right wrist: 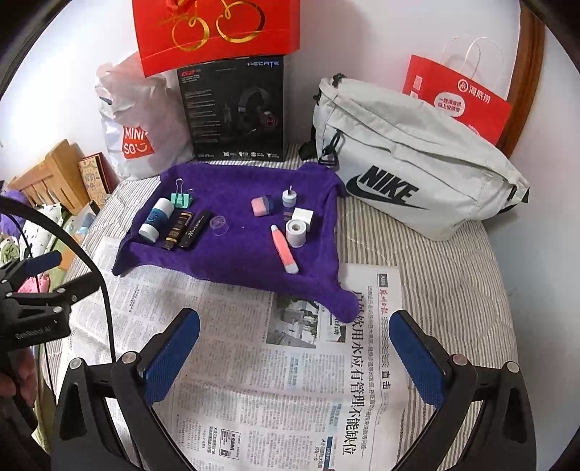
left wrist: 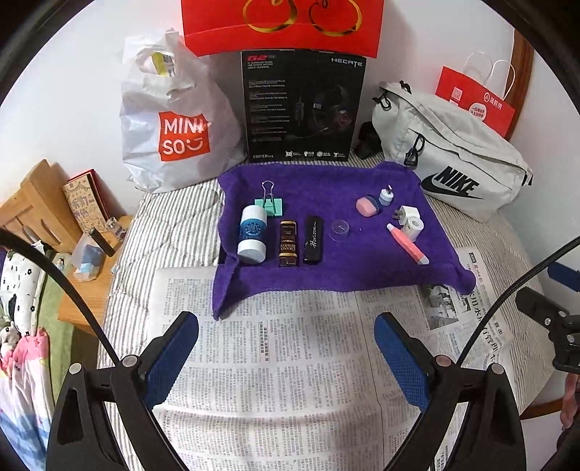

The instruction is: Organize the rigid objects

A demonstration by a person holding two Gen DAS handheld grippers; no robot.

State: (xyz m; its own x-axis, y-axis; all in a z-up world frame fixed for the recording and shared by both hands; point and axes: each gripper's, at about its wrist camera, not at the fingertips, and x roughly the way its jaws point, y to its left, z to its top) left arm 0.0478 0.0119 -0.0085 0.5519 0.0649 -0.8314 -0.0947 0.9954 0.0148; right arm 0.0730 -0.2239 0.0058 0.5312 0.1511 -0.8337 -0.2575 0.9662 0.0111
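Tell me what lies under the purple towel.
The purple towel overlaps a newspaper at its front edge and striped bedding at its left. What lies under its middle is covered.

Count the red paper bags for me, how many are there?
2. One big red paper bag with gold loops is on top of the black headset box, and a smaller red paper bag stands behind the grey Nike bag.
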